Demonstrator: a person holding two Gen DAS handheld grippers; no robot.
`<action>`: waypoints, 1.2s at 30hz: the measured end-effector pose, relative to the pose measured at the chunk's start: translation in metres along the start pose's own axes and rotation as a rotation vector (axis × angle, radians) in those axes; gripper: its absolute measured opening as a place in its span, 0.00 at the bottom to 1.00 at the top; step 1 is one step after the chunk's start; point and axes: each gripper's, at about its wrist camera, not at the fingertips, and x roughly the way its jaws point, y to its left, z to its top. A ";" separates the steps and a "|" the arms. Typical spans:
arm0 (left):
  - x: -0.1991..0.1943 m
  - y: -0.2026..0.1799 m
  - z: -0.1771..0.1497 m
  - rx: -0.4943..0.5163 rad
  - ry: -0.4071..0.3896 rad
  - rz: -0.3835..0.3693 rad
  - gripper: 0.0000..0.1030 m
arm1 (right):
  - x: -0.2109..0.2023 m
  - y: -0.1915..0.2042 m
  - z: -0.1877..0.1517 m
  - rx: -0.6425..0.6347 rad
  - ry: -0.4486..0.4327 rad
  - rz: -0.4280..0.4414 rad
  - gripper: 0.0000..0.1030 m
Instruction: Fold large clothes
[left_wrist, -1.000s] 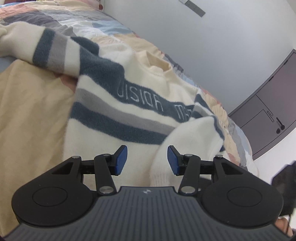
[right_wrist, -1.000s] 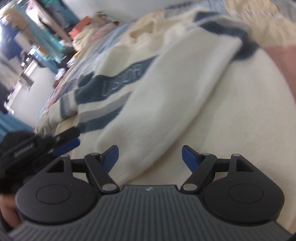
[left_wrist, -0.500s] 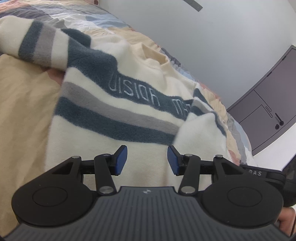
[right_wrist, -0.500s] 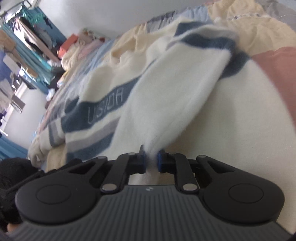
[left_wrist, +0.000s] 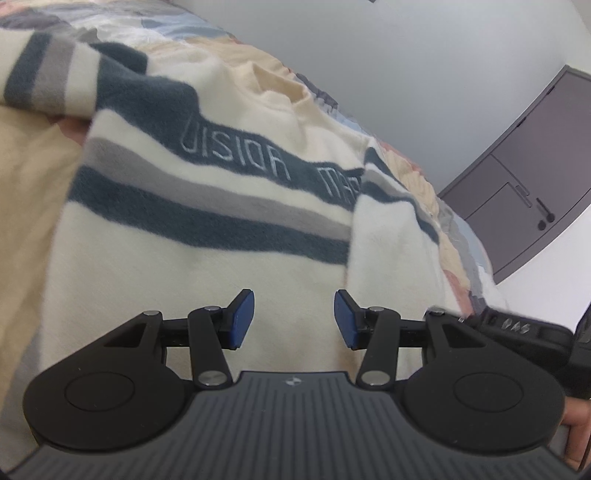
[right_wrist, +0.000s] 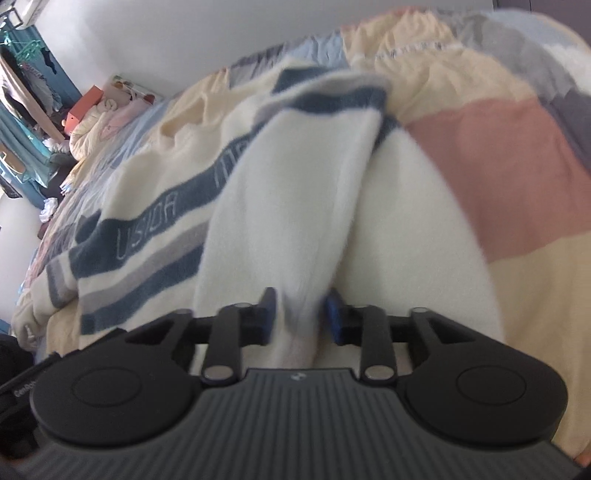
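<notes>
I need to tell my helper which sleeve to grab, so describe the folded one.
On the patchwork quilt lies a cream sweater with navy and grey stripes. Its plain cream sleeve lies folded over the chest, the cuff pinched in the right gripper; the other sleeve lies outstretched.

support: bed (right_wrist: 517, 177), patchwork quilt | on it: cream sweater (left_wrist: 207, 273), blue-grey stripes, spread flat
</notes>
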 end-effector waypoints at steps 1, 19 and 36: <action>0.001 0.001 -0.001 -0.012 0.004 -0.009 0.52 | -0.005 0.001 0.003 -0.013 -0.035 -0.006 0.55; 0.049 -0.032 -0.017 0.057 0.123 -0.151 0.37 | 0.008 -0.001 0.010 -0.007 -0.031 0.031 0.56; -0.003 -0.006 -0.010 -0.023 0.022 0.020 0.09 | 0.034 0.024 -0.002 -0.140 0.053 0.033 0.55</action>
